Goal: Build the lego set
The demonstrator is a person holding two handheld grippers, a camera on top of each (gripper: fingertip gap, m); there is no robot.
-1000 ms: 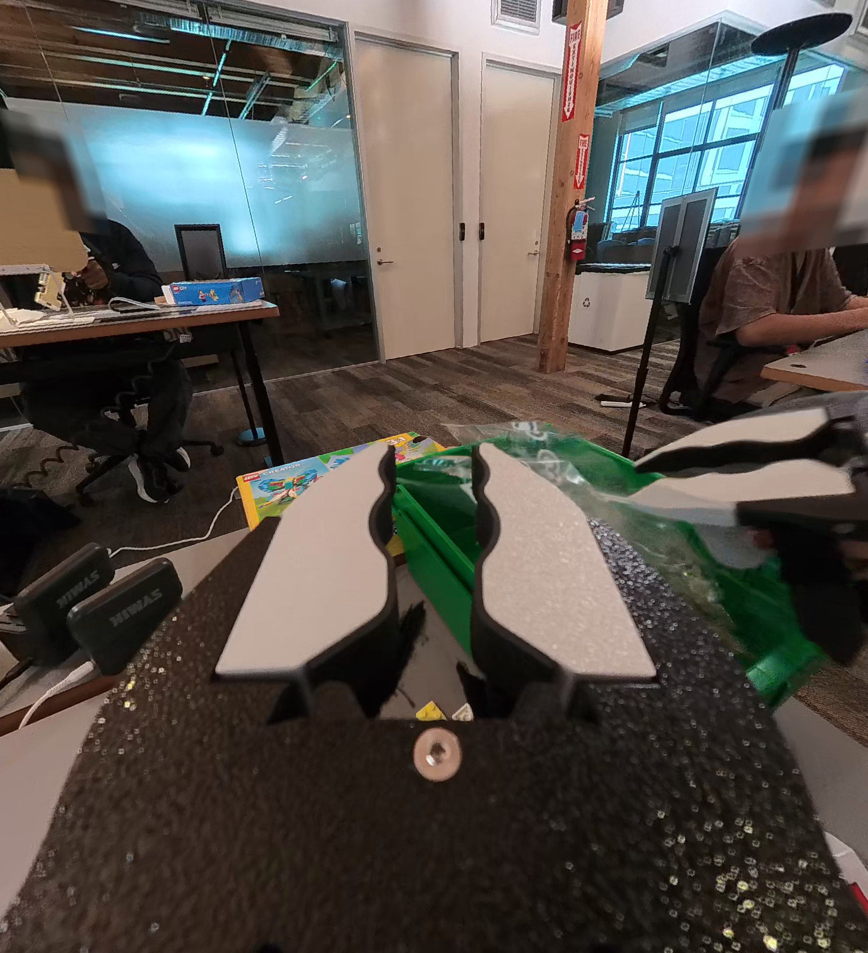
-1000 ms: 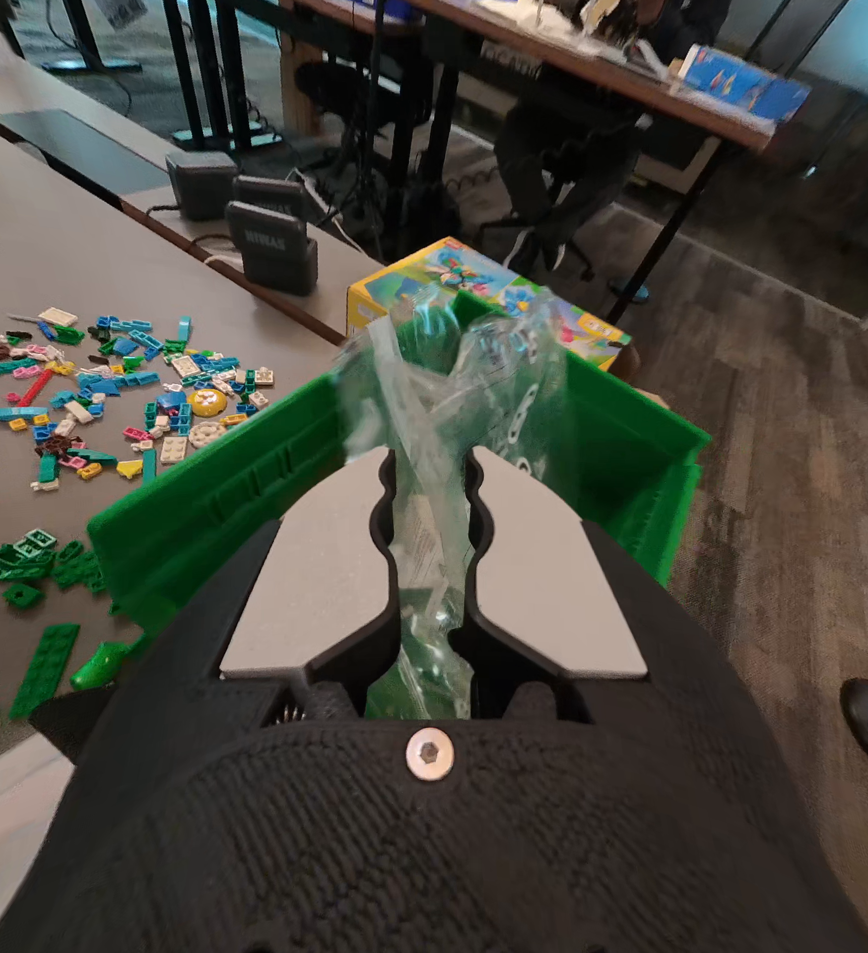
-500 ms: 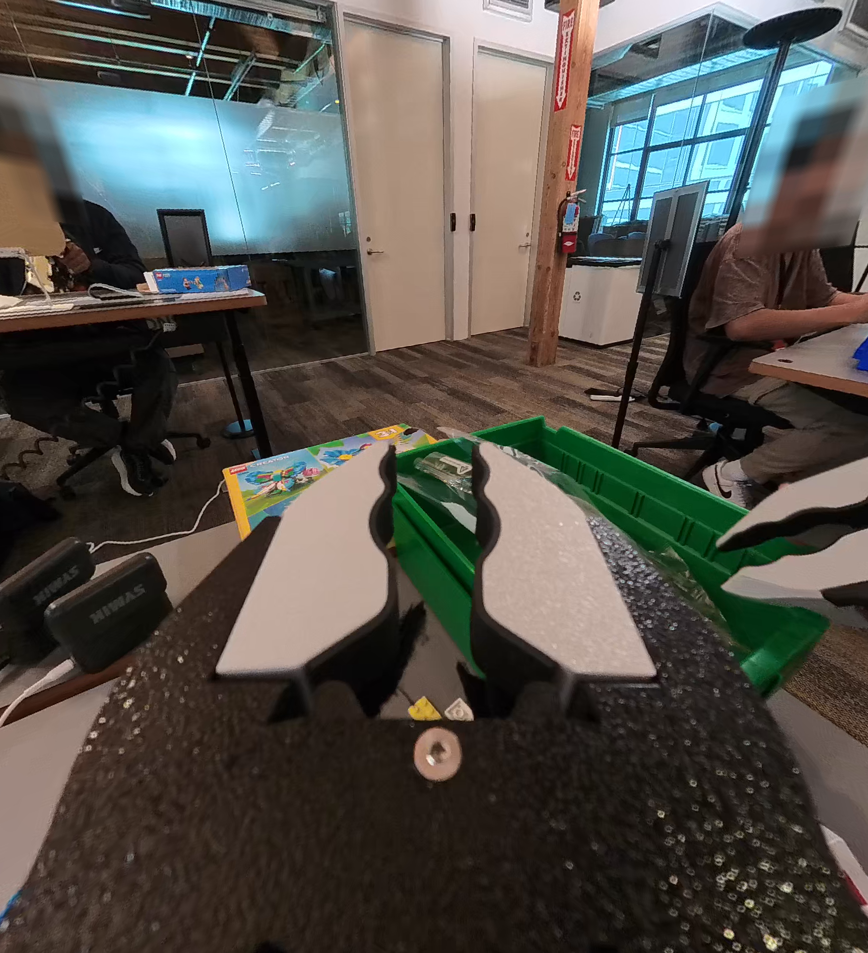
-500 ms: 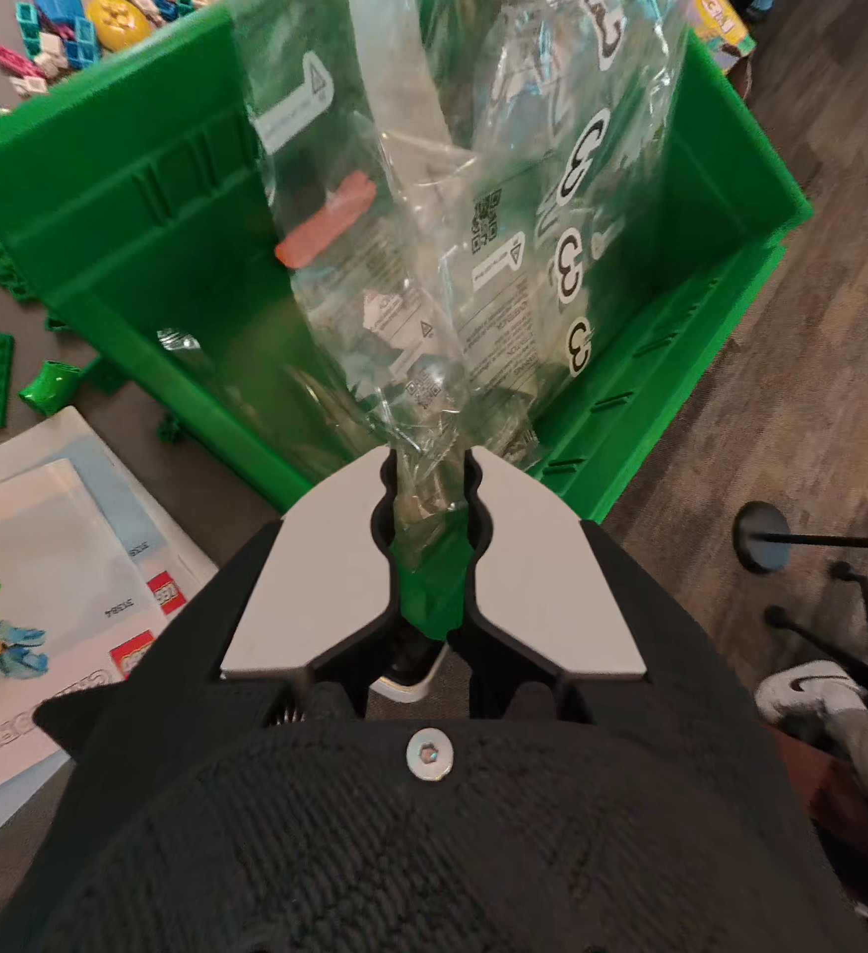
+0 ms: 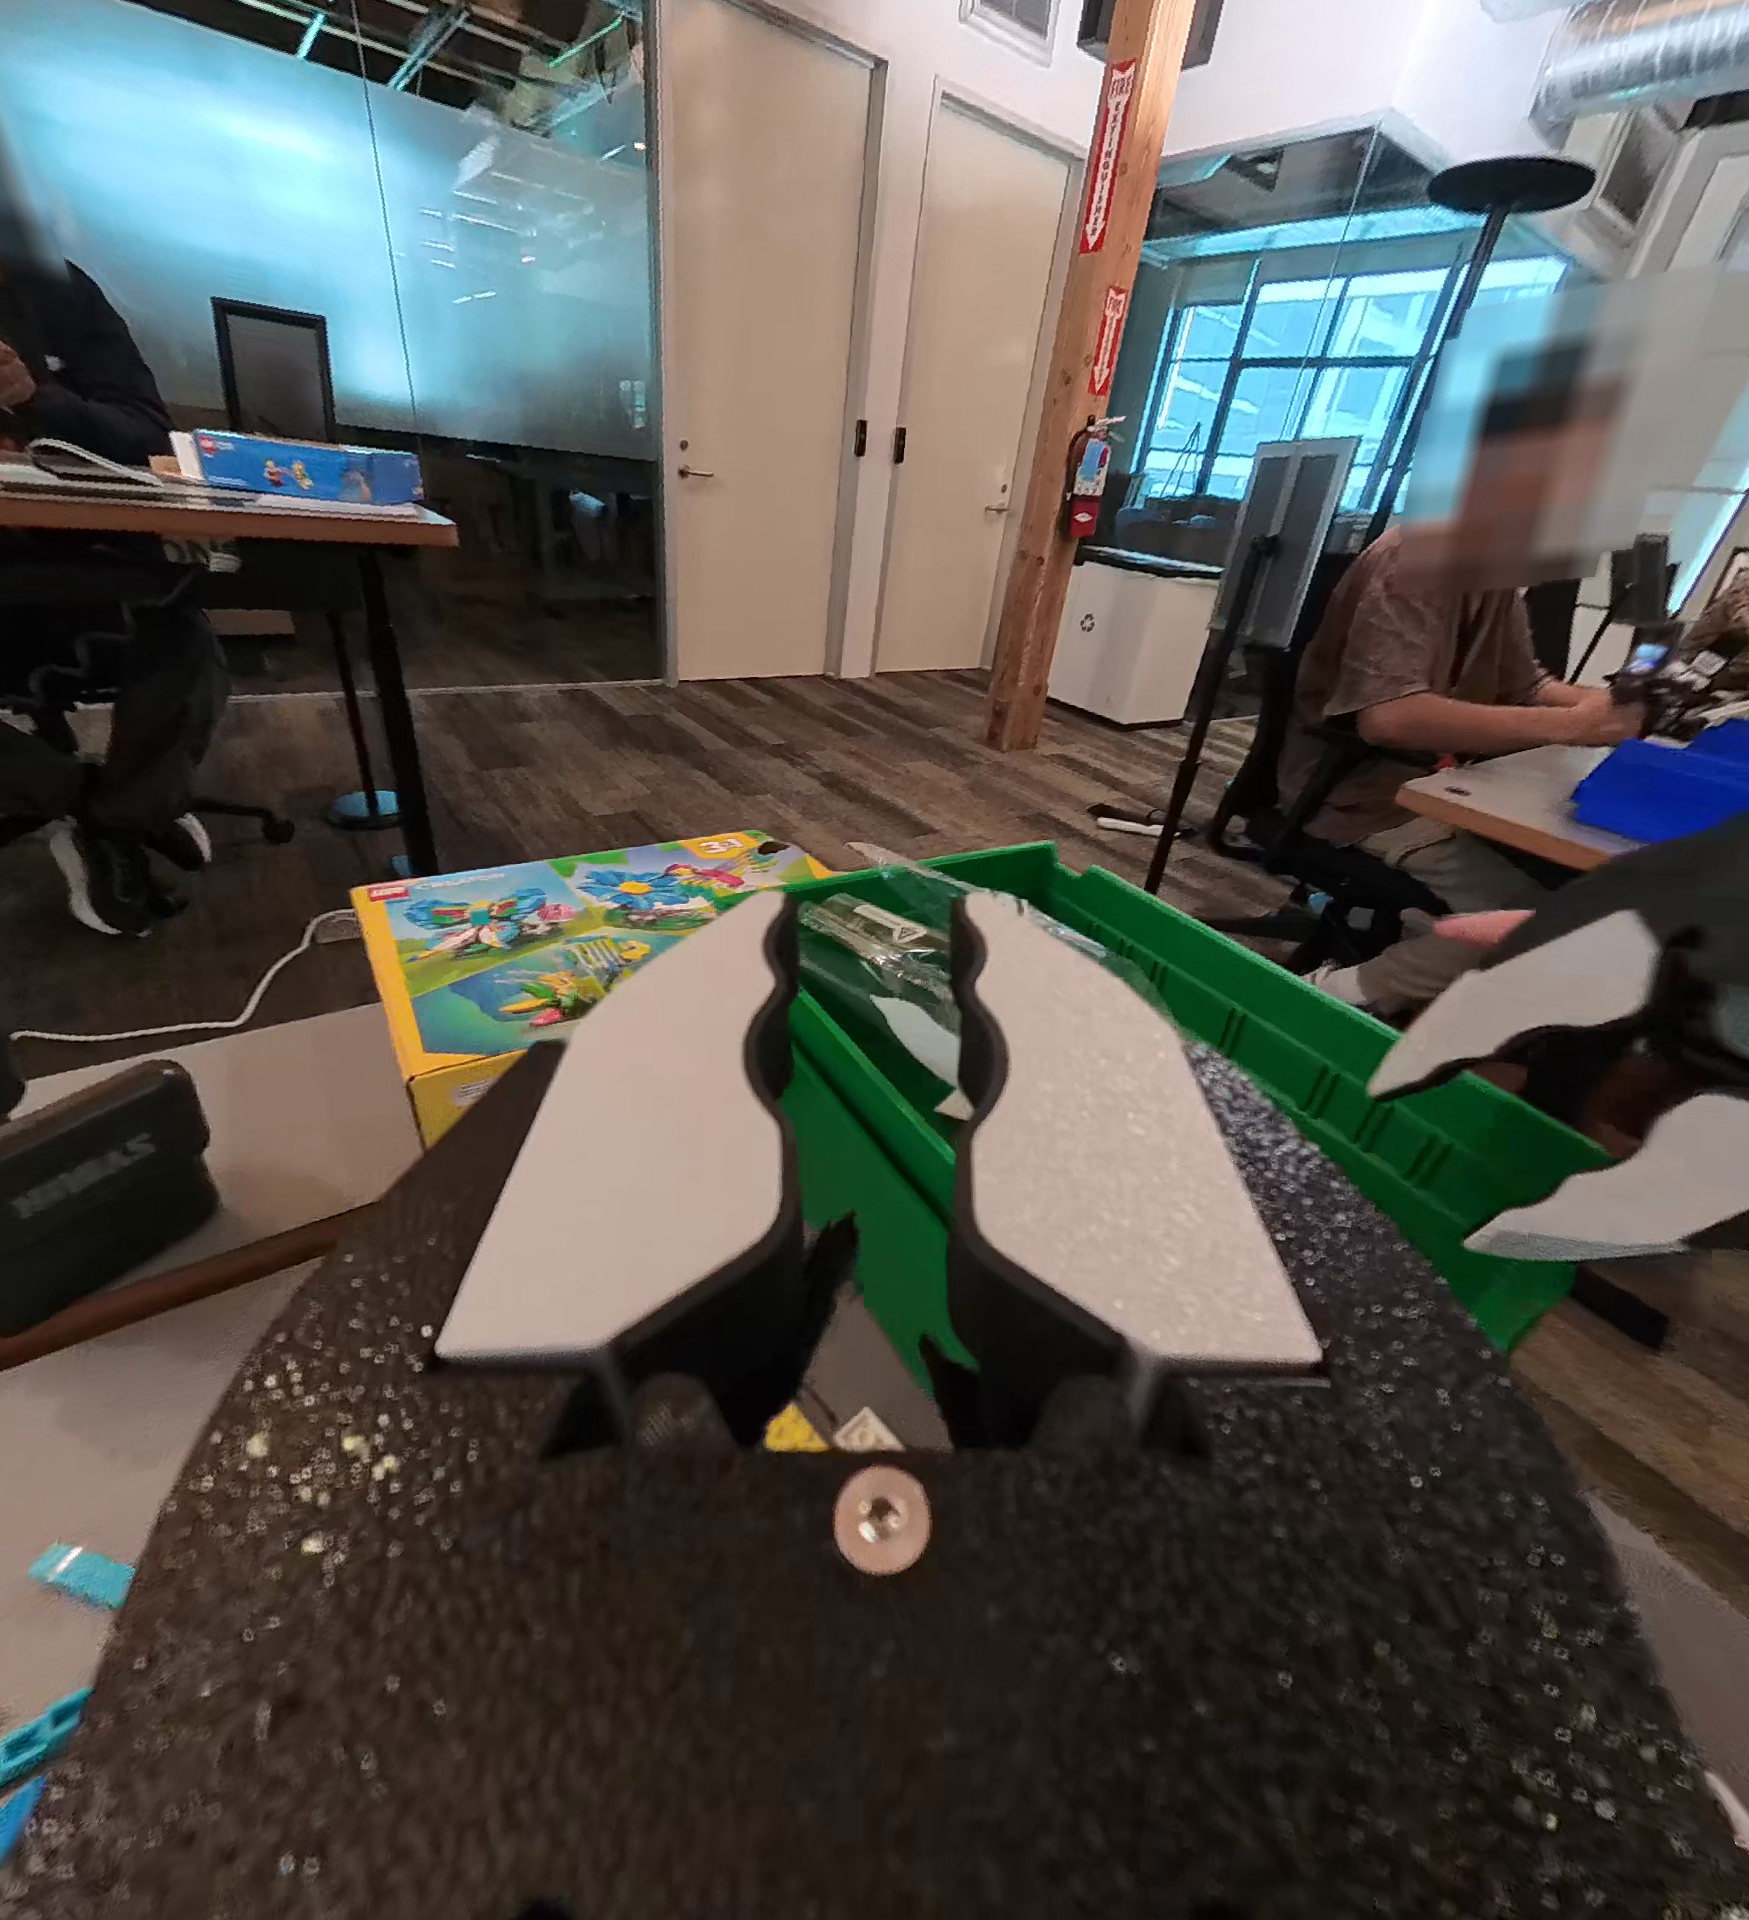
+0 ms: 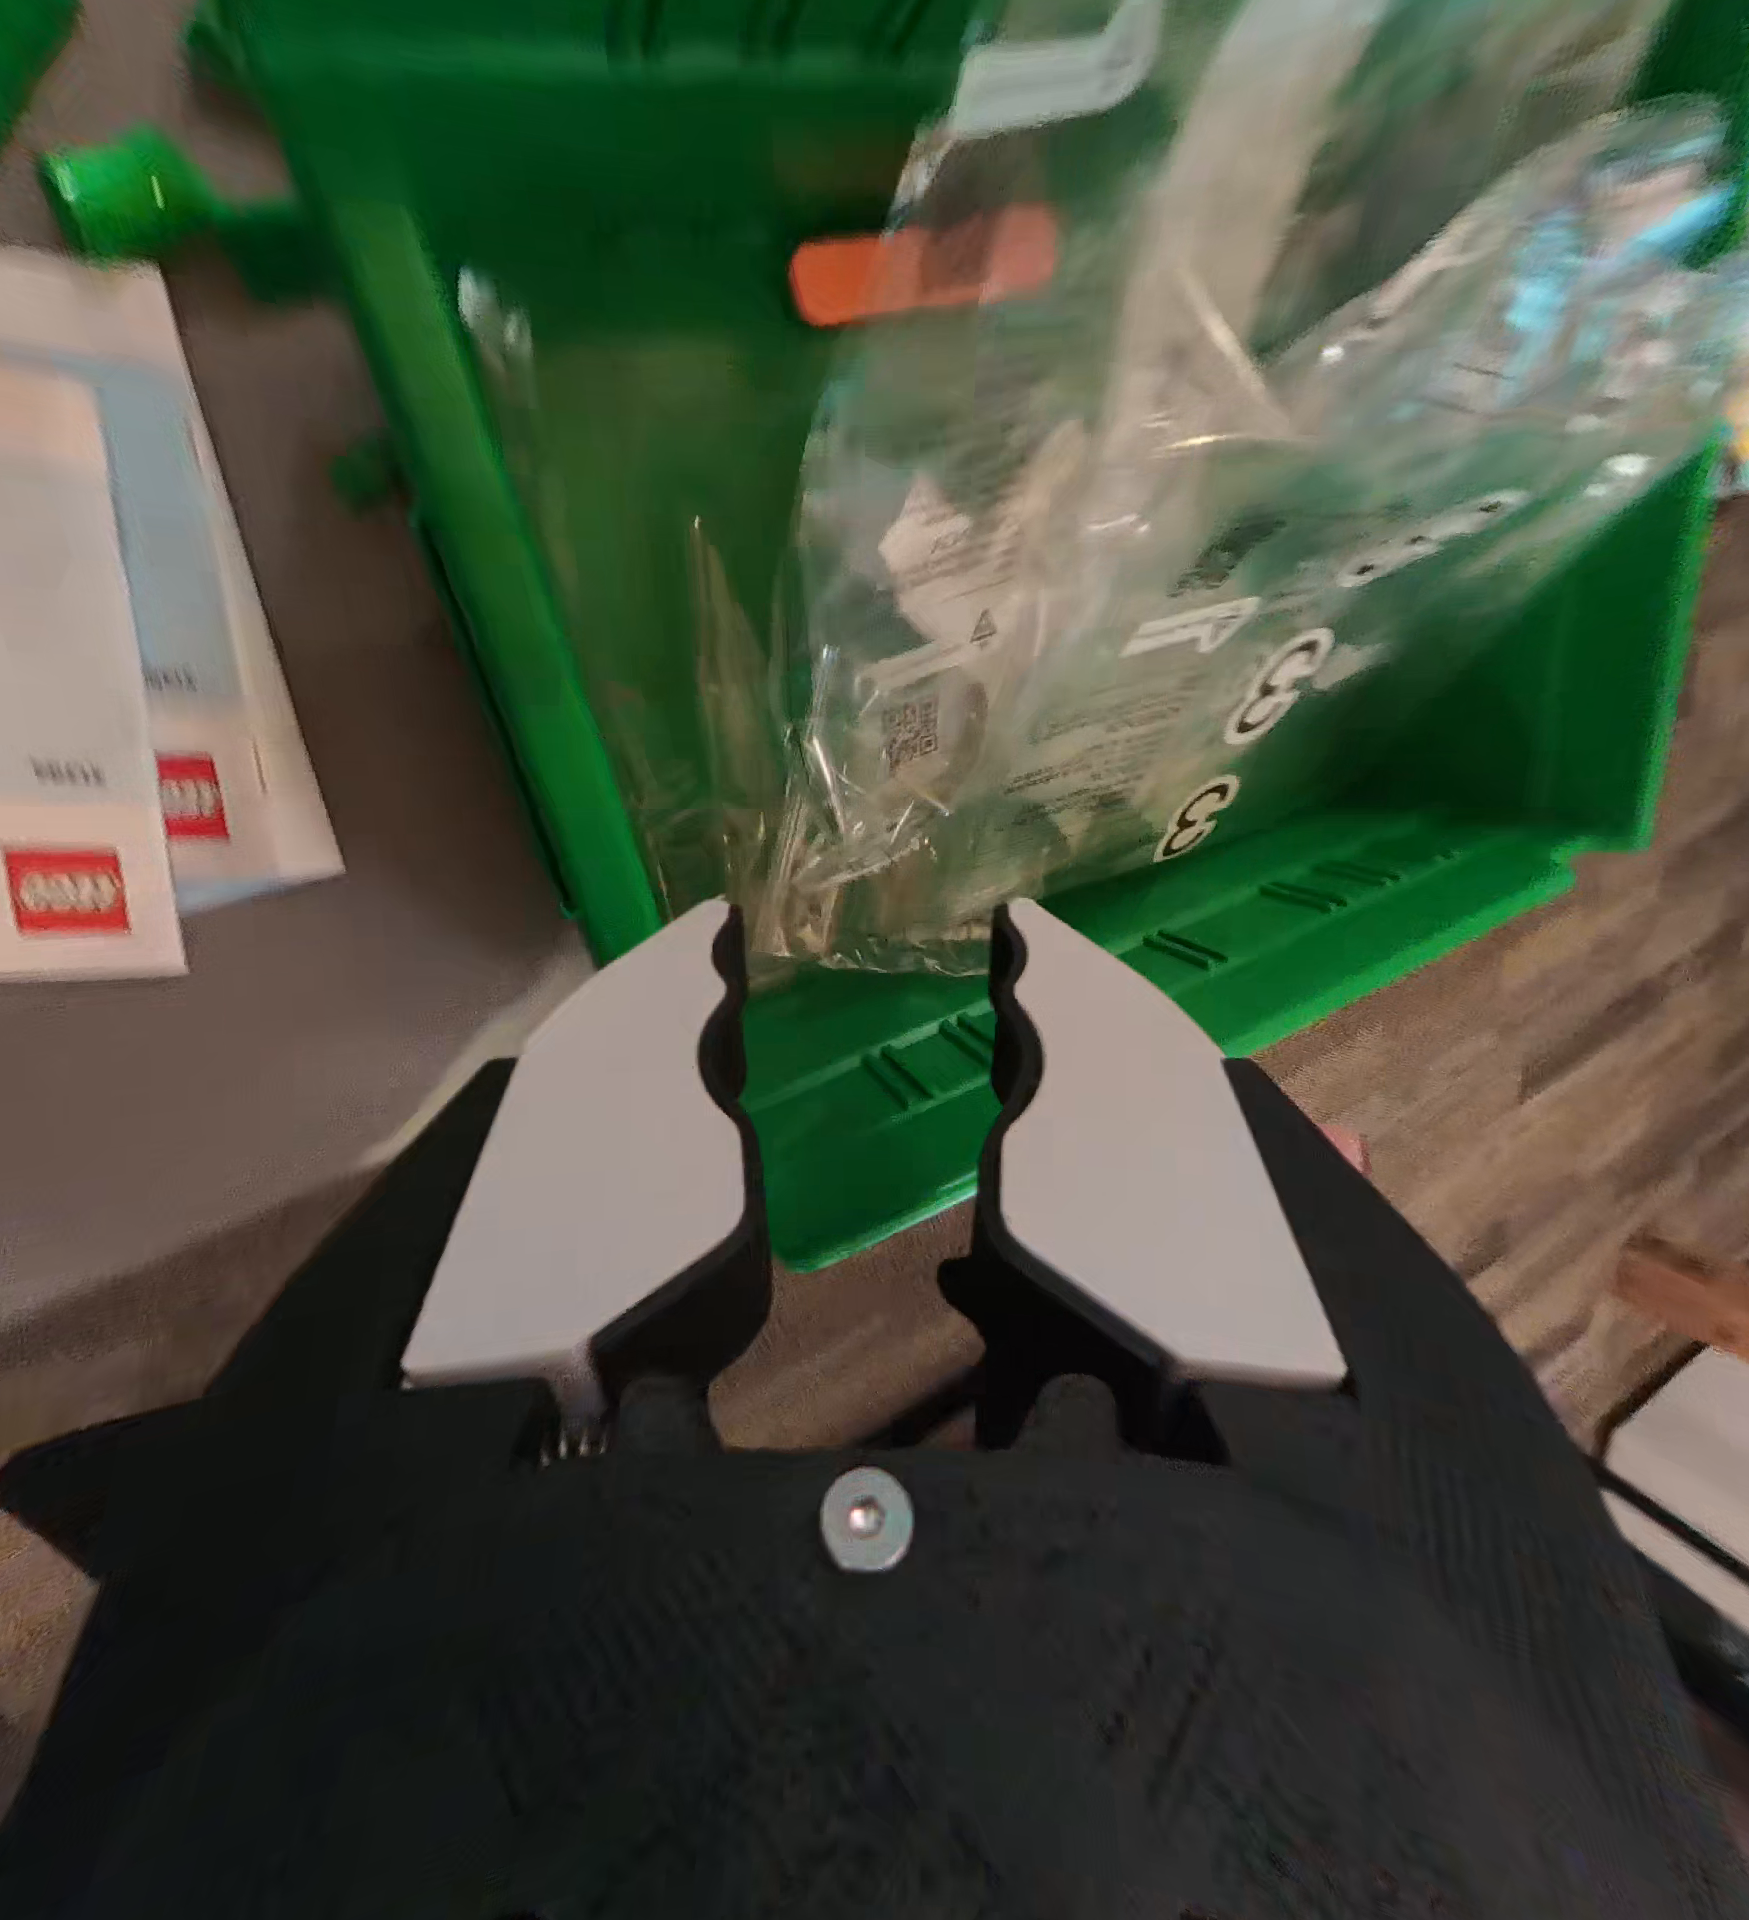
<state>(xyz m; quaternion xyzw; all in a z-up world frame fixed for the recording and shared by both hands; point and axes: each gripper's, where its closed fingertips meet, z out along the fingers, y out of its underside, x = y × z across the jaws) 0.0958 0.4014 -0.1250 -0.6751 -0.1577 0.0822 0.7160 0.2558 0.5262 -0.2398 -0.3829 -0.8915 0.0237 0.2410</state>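
While the right gripper (image 6: pixel 862 925) gapes at the crumpled clear plastic bag (image 6: pixel 1109 582) over the green plastic bin (image 6: pixel 496 436), the left gripper (image 5: pixel 875 925) hovers slightly parted, empty.

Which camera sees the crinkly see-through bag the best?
The right wrist view: the clear plastic bag fills the green bin just past the open jaws. The left wrist view shows only a strip of the bag between its own jaws.
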